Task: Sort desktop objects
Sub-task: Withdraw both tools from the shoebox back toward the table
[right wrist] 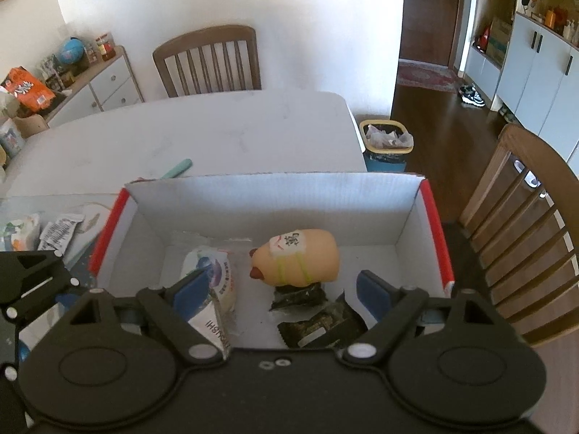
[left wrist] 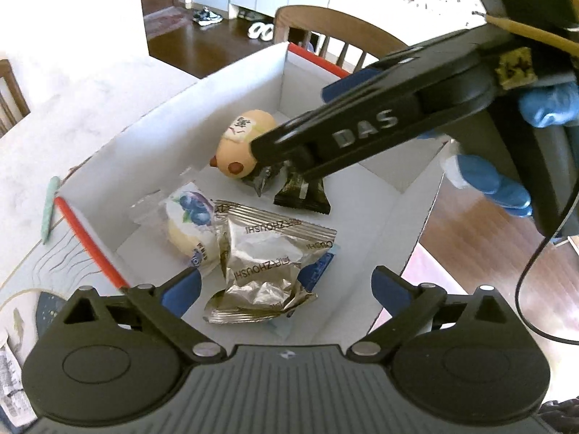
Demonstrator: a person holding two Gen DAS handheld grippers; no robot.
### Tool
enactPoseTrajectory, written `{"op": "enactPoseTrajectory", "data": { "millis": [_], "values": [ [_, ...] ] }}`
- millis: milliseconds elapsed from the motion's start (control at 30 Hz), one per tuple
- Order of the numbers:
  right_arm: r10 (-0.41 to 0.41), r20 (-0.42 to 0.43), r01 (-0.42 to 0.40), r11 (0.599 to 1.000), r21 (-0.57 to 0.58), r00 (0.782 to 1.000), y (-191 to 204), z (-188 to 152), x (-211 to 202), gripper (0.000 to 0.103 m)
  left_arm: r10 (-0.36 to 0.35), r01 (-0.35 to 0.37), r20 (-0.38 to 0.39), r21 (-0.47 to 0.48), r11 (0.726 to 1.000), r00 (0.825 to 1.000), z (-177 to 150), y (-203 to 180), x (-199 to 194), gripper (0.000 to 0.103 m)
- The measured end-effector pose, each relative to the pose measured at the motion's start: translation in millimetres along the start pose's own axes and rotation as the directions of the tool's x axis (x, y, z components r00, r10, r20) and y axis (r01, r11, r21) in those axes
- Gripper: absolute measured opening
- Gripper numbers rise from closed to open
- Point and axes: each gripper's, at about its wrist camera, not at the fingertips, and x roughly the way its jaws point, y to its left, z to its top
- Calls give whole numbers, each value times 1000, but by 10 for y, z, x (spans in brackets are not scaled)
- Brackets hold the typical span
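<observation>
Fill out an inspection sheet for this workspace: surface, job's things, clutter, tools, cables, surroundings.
Surface: white table, a patterned mat at its left edge.
Job's things: open cardboard box holds a yellow pig toy, a blueberry snack pack, a silver foil pack and dark wrappers.
Clutter: green stick behind the box; loose packets left of it.
Tools: left tool open above the foil pack, holding nothing; right tool open over the box, holding nothing.
Cables: black cable hangs by the right tool.
Surroundings: wooden chairs, bin, cabinets.
</observation>
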Motion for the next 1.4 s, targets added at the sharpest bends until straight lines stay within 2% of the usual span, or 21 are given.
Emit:
{"op": "enactPoseTrajectory", "data": {
  "millis": [200,567,733,1033,1400],
  "values": [
    [9,43,-10,1000,20,999,76,-59,-218,90,-30,32,47,-39,999,998,-83,21,-79,103],
    [33,51,-38,995,93,998,127,-258,-363,91,4,5,101,-82,997,995,-271,30,-372,103],
    [17,55,-24,992,126,998,150,-346,-402,92,31,-17,130,-112,994,991,-357,83,-459,103],
    [7,91,-19,991,134,996,352,-390,-510,92,88,-66,193,-118,991,977,-517,155,-674,103],
    [2,117,-17,992,126,993,733,-399,-564,92,95,-65,247,-127,990,964,-761,363,-926,103]
  ]
}}
